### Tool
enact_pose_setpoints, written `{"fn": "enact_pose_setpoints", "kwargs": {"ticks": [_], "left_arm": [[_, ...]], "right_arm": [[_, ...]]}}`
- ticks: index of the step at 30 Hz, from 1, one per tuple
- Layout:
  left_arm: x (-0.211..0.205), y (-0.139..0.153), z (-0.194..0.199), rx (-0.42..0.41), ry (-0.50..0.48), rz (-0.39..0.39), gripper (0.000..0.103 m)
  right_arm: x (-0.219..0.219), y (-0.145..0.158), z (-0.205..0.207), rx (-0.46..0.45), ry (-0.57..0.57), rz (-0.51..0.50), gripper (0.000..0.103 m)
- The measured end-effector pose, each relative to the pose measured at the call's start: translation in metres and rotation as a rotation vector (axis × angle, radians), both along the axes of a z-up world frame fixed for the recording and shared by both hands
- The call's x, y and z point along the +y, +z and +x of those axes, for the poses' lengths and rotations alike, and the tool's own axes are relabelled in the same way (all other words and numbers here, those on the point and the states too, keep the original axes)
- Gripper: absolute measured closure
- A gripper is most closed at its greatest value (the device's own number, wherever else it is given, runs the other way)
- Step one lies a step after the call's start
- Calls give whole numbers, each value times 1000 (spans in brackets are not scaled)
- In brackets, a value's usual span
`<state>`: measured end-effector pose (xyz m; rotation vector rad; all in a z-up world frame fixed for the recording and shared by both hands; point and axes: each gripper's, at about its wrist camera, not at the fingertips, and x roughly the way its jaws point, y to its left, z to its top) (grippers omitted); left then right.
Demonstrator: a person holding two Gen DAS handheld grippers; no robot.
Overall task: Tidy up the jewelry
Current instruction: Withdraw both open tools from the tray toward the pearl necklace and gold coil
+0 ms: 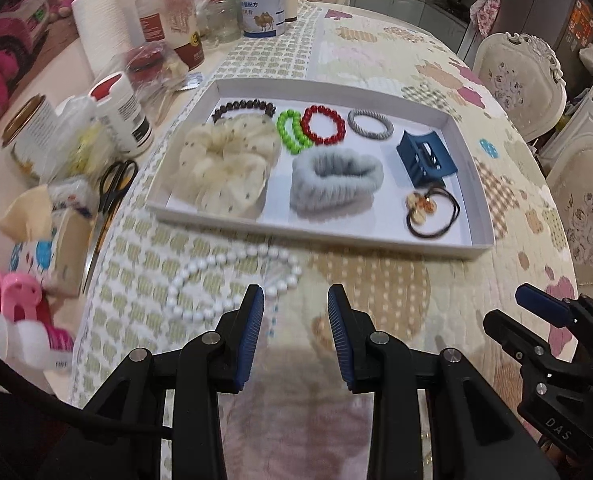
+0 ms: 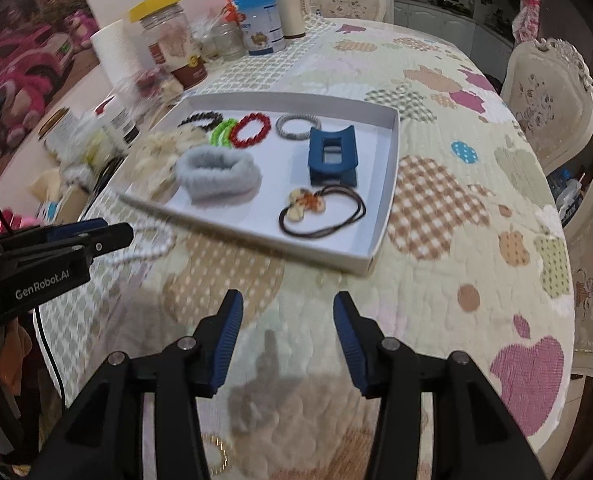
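A white tray holds a cream scrunchie, a grey fuzzy band, a blue claw clip, dark, green and red bead bracelets, a grey ring and a brown hair tie. A white pearl necklace lies on the cloth in front of the tray. My left gripper is open and empty, just right of the necklace. My right gripper is open and empty, in front of the tray. The necklace shows beside the left gripper in the right wrist view.
Jars, tins, a paper roll, scissors and bags crowd the table's left side. Ornate chairs stand along the right edge. The quilted cloth covers the round table.
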<state>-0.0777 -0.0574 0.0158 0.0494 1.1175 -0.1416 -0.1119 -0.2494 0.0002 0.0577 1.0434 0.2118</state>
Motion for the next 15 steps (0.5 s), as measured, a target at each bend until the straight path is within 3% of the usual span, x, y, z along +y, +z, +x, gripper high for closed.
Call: {"fn": "enact_pose_setpoints", "kwargs": {"ticks": [15], "left_arm": [[17, 2, -49, -1, 12, 13, 71]], "right_arm": [[4, -4, -63, 11, 112, -16, 50]]}}
